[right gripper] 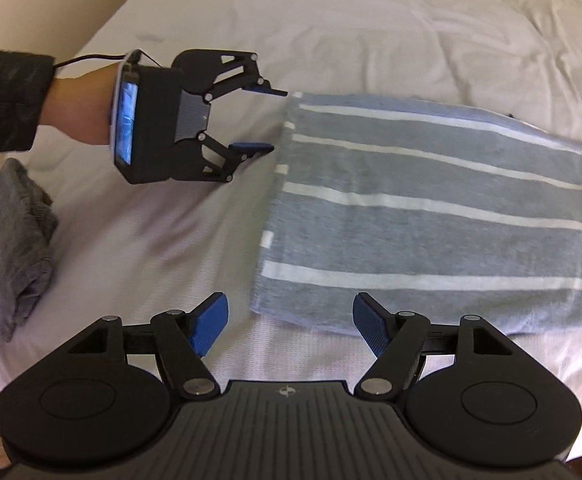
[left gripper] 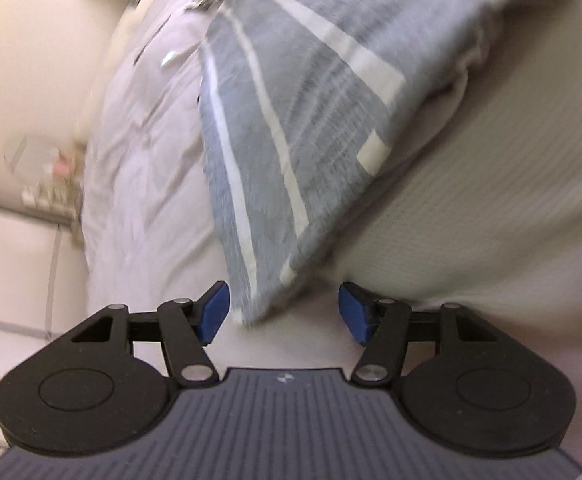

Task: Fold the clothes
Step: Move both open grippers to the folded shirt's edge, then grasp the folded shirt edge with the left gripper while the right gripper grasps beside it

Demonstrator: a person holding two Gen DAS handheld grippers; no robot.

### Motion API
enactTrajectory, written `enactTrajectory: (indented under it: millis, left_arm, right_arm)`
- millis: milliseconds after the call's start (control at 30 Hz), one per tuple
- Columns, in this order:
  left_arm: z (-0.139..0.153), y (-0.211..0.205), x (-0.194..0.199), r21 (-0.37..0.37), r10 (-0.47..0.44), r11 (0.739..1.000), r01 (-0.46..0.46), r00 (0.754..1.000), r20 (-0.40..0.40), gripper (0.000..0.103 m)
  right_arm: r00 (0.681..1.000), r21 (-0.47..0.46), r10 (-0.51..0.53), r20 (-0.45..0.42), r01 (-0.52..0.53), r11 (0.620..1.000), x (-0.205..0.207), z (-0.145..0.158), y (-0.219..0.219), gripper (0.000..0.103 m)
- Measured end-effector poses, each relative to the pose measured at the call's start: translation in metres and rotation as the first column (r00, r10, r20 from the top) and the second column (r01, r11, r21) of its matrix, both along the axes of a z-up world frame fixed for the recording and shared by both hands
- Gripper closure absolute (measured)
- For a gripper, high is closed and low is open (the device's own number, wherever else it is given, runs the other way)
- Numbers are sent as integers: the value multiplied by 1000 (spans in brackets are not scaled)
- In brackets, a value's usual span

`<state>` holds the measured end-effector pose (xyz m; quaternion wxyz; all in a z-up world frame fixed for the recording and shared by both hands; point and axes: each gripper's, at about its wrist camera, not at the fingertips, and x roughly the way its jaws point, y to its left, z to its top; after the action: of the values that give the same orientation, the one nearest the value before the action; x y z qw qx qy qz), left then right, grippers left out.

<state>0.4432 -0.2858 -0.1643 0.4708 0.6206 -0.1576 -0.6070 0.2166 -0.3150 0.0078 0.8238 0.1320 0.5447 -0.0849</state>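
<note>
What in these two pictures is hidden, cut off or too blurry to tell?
- Striped cloth: right wrist view, its right end is cut off by the picture's edge; what garment it is cannot be told.
- Small clutter: left wrist view, smeared by motion blur, unreadable.
- Grey garment: right wrist view, crumpled and cropped at the left edge.
- Person: only a sleeve and wrist show.

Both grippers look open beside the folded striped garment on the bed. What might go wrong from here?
1. The left gripper sits level with the striped garment's short edge; closing there may catch only the top layer and peel the fold open.
2. The white bedsheet is loose; the right gripper might pinch it too.
3. The grey bundle lies near the bed's edge and could get knocked off.
</note>
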Motion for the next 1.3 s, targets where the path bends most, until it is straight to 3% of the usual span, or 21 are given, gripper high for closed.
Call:
enactTrajectory:
  millis: [133,167,200,267,367,533,633,700,767,833,900,1100,1300]
  left_arm:
    - [-13,-15,8,-32,-115,993,116,993,41,50]
    - [-14,-19,10,-32,-134,990,135,990,45,57]
    - [-13,-22,12,-23,-149,988,150,988,40,75]
    - [-7,-28,15,1,-155,988,155,988,9,93]
    - [6,-31,14,17,-154,988,154,988,-31,96]
    - [18,-37,14,51,-139,988,143,986,-88,96]
    - [22,-40,14,73,-126,988,135,986,-112,96]
    - [23,-42,14,85,-126,987,136,986,-111,96]
    - [24,-43,14,98,-121,986,132,986,-112,96]
    - [26,-43,13,104,-117,986,128,987,-110,96]
    - [31,-44,13,109,-110,987,122,988,-108,96]
    - [61,-59,9,118,-117,985,127,989,-86,96]
    - [115,-108,-10,107,-139,984,145,988,-62,96]
  right_arm:
    - [999,-74,-39,-21,37,997,-6,-10,5,32]
    - [999,-110,-33,-29,30,994,-6,-13,9,32]
    - [999,-146,-28,-38,23,989,-7,-16,13,31]
    - [998,-224,15,-53,-26,974,-6,-24,24,28]
    - [986,-328,144,-81,-163,931,2,-44,52,26]
    - [938,-468,317,-139,-345,814,17,-80,92,24]
    - [920,-552,350,-175,-386,739,26,-97,102,28]
    - [927,-576,324,-187,-371,728,31,-102,97,32]
    - [930,-575,315,-189,-365,732,33,-104,89,41]
    - [934,-555,315,-169,-354,753,33,-100,79,56]
    - [941,-531,308,-140,-334,779,33,-93,69,101]
    - [968,-426,250,-7,-229,875,27,-50,42,99]
    - [988,-315,78,133,-33,949,4,4,-7,100]
